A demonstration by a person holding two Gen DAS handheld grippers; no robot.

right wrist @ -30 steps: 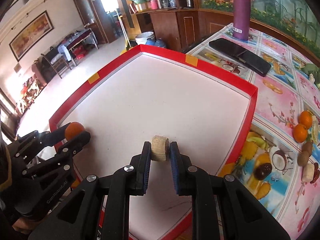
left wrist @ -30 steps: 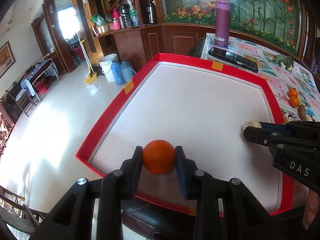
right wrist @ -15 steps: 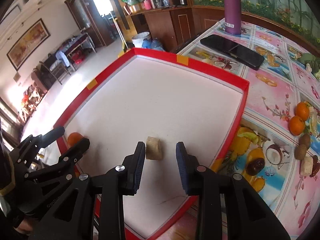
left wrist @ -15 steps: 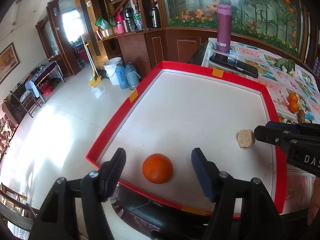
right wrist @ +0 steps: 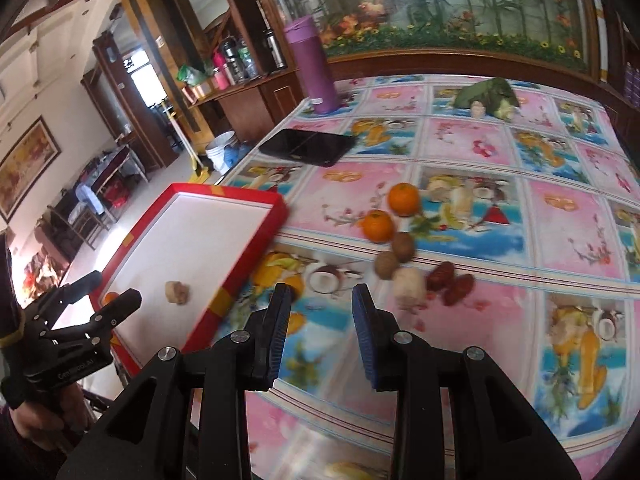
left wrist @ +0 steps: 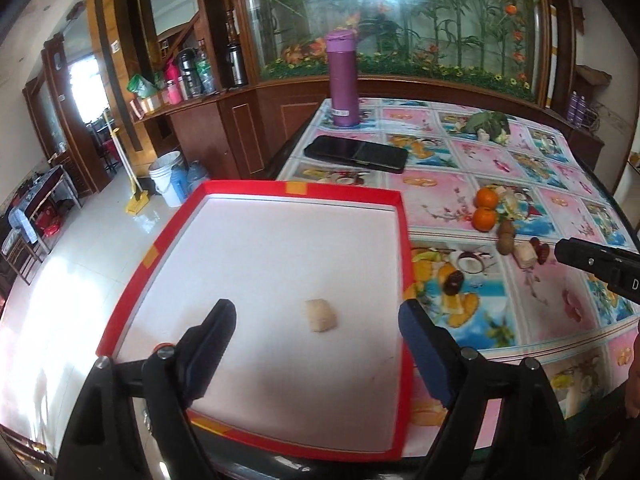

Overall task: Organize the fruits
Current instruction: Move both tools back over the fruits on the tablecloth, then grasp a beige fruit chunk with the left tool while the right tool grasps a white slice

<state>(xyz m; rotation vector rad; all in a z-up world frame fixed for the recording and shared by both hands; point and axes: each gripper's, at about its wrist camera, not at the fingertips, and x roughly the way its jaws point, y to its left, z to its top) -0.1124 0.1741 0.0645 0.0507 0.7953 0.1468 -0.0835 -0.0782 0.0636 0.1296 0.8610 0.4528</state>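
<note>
Oranges [right wrist: 404,199] loose: two; kiwis [right wrist: 402,246] two; dates [right wrist: 440,270] two.

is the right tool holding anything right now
No, the right tool is open over the patterned tablecloth with nothing between its pads.

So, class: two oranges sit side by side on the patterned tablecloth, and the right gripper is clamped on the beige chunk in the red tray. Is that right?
Not quite. The right gripper is open and holds nothing; the beige chunk lies loose in the red tray, as the right wrist view shows. The two oranges do sit on the tablecloth.
</note>
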